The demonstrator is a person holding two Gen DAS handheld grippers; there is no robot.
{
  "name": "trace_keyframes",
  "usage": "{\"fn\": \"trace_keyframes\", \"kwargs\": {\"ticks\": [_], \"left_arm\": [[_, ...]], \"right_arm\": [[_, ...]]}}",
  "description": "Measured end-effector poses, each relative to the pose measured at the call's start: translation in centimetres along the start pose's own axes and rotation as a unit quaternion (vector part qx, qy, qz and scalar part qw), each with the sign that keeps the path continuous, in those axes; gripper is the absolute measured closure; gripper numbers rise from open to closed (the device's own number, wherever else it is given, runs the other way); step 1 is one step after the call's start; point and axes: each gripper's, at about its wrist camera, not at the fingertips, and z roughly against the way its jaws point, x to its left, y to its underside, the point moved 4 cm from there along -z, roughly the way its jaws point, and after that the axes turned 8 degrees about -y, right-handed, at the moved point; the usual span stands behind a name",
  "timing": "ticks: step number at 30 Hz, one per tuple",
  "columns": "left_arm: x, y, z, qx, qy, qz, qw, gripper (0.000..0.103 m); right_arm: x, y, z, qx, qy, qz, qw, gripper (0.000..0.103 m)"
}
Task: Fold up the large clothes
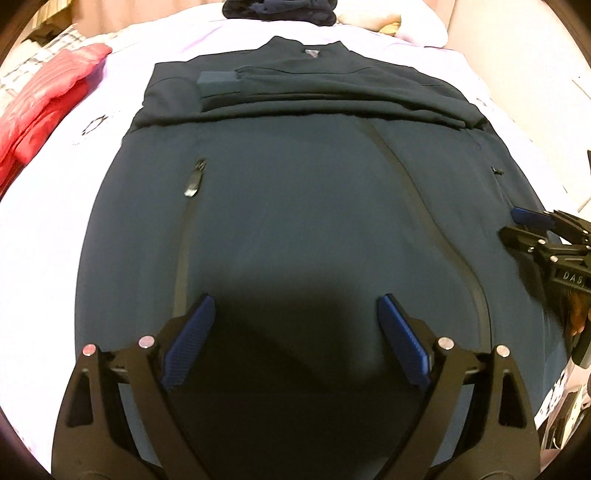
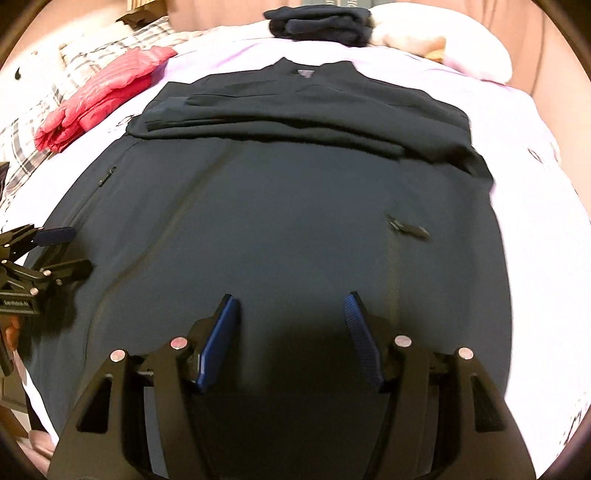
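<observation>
A large dark navy zip jacket (image 1: 295, 206) lies flat on a pale lilac bed sheet (image 1: 44, 229), collar at the far end. Both sleeves are folded across its chest in a band (image 1: 332, 99). My left gripper (image 1: 295, 306) hovers over the jacket's near left part, jaws wide open, nothing between the blue pads. In the right wrist view the same jacket (image 2: 295, 206) fills the frame and my right gripper (image 2: 291, 302) hangs over its near right part, open and empty. Each gripper shows at the edge of the other's view: the right gripper (image 1: 532, 221), the left gripper (image 2: 55, 236).
A red padded garment (image 1: 48, 107) lies on the sheet at the far left. A folded dark garment (image 2: 321, 22) sits beyond the collar, beside a pale pillow (image 2: 424, 37). A checked blanket (image 2: 48, 96) lies further left. The sheet shows on both sides of the jacket.
</observation>
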Motion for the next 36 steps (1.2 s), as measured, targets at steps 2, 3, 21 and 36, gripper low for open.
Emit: {"fn": "trace_keyframes", "kwargs": {"ticks": [2,3,21,36], "left_arm": [[0.4,0.9,0.6,-0.001,-0.005,0.0,1.0,0.011],[0.6,1.3,0.8,-0.001,-0.01,-0.003,0.9999,0.011],[2.9,1.3,3.6,-0.035,-0.027,0.056,0.9974,0.007],[3.3,4.2,2.1,-0.006,-0.05,0.033,0.9982,0.006]], "right_arm": [[-0.9,1.1,0.9,0.001,0.002,-0.016,1.0,0.039],[-1.3,1.5,1.4,0.001,-0.001,-0.02,1.0,0.038],[0.0,1.7,4.9,-0.036,-0.014,-0.051,0.998,0.031],[3.2,3.5,1.1,-0.001,-0.016,0.007,1.0,0.027]]}}
